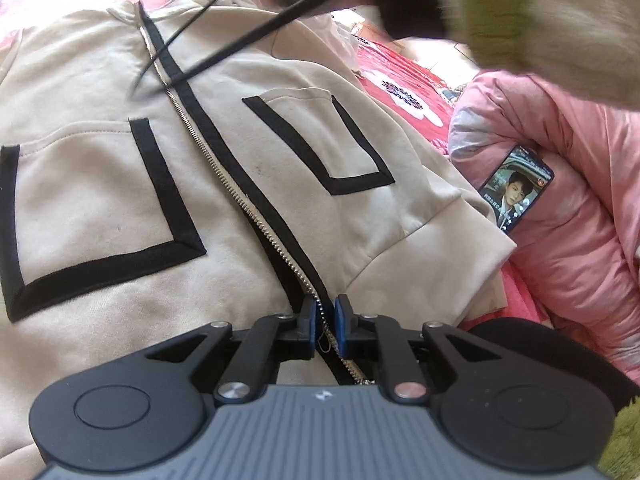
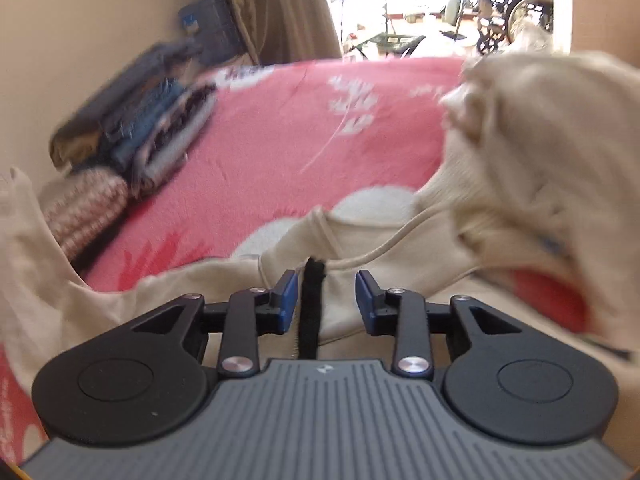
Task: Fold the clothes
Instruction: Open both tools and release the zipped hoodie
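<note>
Hoodie [image 1: 280, 152], beige with black trim, lies spread front-up on a pink floral bedspread [image 2: 280, 128], zipper [image 1: 224, 176] running from the far collar to the near hem. 2 chest pockets [image 1: 320, 144] outlined in black sit either side of the zipper. A pink quilted coat [image 1: 560, 208] is bunched to the right, with a lit phone [image 1: 516, 188] resting on it. A stack of folded clothes [image 2: 140, 120] sits far left against the wall.

Left gripper [image 1: 327, 328]: jaws nearly together, clamped on the zipper at the near hem. Right gripper [image 2: 326, 300]: jaws apart, a black trim strip [image 2: 314, 304] standing between the pads, touching neither. Beige fabric at right is motion-blurred.
</note>
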`<action>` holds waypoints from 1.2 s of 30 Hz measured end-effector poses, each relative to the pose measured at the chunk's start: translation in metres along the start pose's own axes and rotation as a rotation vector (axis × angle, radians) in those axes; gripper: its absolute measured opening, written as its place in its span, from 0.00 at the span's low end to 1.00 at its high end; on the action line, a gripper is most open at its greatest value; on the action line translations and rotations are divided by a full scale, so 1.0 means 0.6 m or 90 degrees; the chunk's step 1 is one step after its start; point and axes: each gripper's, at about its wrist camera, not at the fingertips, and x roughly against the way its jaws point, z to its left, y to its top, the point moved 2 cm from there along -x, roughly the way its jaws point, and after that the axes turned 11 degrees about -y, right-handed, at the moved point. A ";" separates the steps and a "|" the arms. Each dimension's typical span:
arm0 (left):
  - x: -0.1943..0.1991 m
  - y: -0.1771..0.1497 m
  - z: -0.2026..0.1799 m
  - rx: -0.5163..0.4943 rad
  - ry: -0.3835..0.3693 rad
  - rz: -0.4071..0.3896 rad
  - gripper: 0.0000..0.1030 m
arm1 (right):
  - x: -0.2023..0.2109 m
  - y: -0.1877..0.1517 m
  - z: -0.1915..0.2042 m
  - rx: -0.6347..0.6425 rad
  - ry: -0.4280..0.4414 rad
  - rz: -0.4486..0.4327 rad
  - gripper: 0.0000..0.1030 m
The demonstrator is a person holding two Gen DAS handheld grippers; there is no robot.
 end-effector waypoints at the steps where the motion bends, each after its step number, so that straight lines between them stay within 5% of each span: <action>1: 0.001 0.000 -0.003 -0.005 0.005 0.002 0.13 | 0.036 0.010 -0.018 -0.009 0.000 -0.009 0.31; 7: 0.011 -0.001 -0.008 0.017 0.017 0.007 0.20 | 0.325 -0.006 -0.129 0.006 -0.041 -0.053 0.31; 11: 0.031 0.003 -0.015 0.027 0.049 -0.023 0.24 | 0.494 -0.104 -0.175 0.011 -0.089 -0.048 0.31; 14: 0.046 0.010 -0.028 0.024 0.085 -0.049 0.25 | 0.559 -0.210 -0.197 -0.023 -0.107 -0.003 0.31; 21: 0.018 0.029 -0.098 -0.034 0.104 -0.014 0.30 | 0.526 -0.424 -0.207 -0.082 -0.100 0.090 0.27; 26: -0.038 0.016 -0.117 -0.062 0.138 0.073 0.31 | 0.456 -0.479 -0.219 -0.091 -0.092 0.134 0.19; 29: -0.050 0.002 -0.117 -0.081 0.159 0.099 0.29 | 0.408 -0.521 -0.231 -0.103 -0.072 0.222 0.15; 34: -0.049 0.008 -0.127 -0.099 0.178 0.130 0.30 | 0.437 -0.535 -0.236 -0.137 -0.029 0.227 0.17; 36: -0.046 0.014 -0.137 -0.113 0.183 0.131 0.30 | 0.472 -0.532 -0.236 -0.159 -0.025 0.171 0.18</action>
